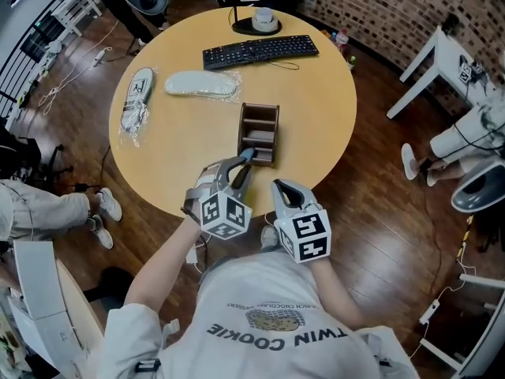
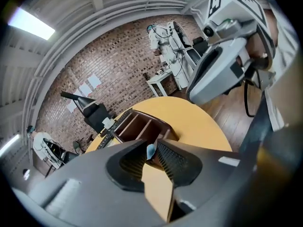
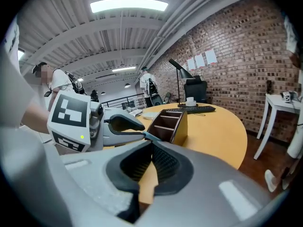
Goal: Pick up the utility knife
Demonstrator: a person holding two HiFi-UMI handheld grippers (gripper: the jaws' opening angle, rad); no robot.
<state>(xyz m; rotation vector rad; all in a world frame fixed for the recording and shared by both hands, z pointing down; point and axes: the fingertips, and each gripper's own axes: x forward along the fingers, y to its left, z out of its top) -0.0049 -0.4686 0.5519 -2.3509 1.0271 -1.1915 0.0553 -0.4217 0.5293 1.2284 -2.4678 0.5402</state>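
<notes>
A light blue utility knife (image 1: 247,155) pokes out at the near end of a brown wooden organizer (image 1: 269,110) on the round table (image 1: 316,117). My left gripper (image 1: 243,163) reaches to that end, its jaws a little apart with the knife's blue tip (image 2: 150,150) between the fingertips; I see no pad pressing on it. From the right gripper view the left gripper (image 3: 139,132) shows a gap between its jaws beside the organizer (image 3: 180,122). My right gripper (image 1: 282,186) hovers at the table's near edge, its tips (image 3: 150,148) together and empty.
A black keyboard (image 1: 260,50) and a monitor foot with a white cup (image 1: 262,18) sit at the far side. Two plastic-wrapped items (image 1: 201,84) (image 1: 136,101) lie at the left. A seated person (image 1: 47,204) is left of the table; white furniture (image 1: 442,61) stands right.
</notes>
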